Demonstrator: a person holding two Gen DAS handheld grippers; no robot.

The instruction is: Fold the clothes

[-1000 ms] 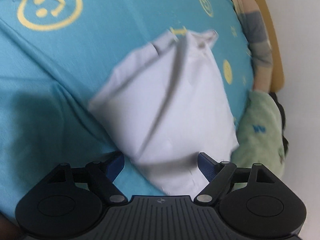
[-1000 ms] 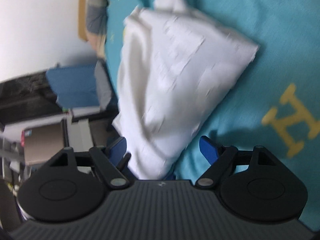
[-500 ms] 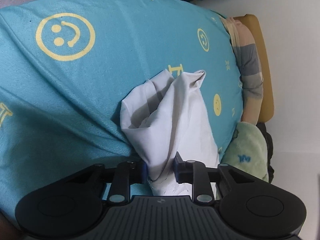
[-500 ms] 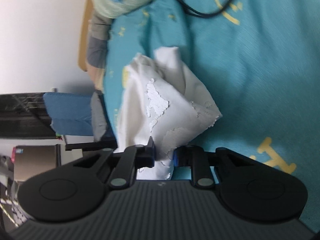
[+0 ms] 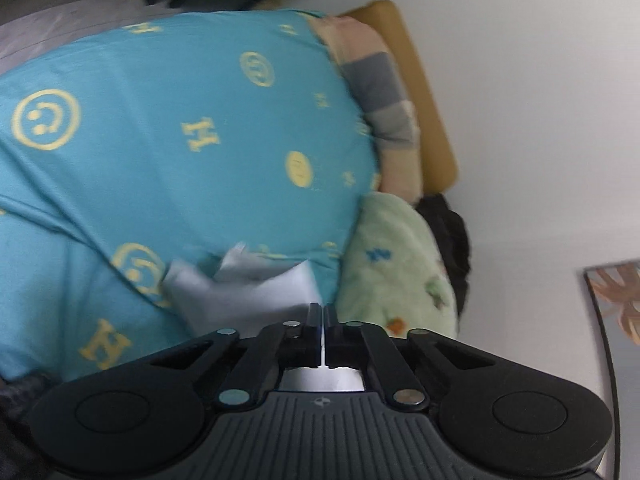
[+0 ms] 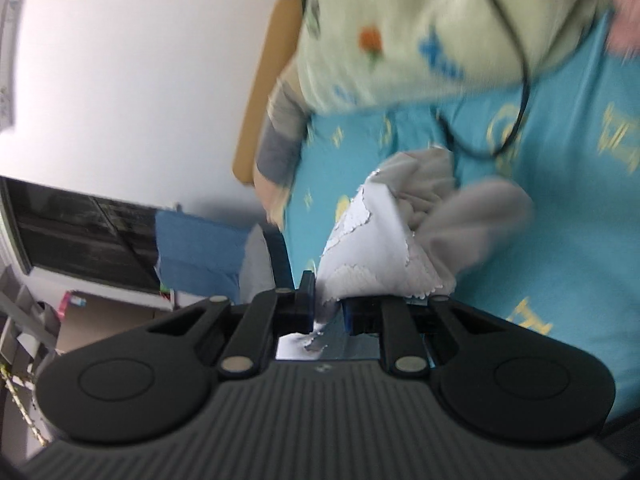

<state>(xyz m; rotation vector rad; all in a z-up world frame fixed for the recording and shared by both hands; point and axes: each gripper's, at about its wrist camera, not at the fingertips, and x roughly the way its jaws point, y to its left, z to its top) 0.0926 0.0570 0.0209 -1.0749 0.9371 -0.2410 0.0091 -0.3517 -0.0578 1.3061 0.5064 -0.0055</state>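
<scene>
Teal bedspread (image 5: 168, 184) under white garment (image 6: 376, 256); left gripper (image 5: 322, 320) and right gripper (image 6: 326, 300) fingers both pinched onto it.

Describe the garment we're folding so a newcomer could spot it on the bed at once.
Start at the turquoise bedspread printed with yellow smiley faces. At its near edge, beside the pale green blanket, is the white garment, pinched by both grippers. It alone is plain white and unprinted.

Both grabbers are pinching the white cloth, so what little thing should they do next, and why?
Probably pull the left gripper and right gripper gently apart. Both are shut on the white garment, which hangs bunched and crumpled over the blue bedspread, too rumpled to fold.
</scene>
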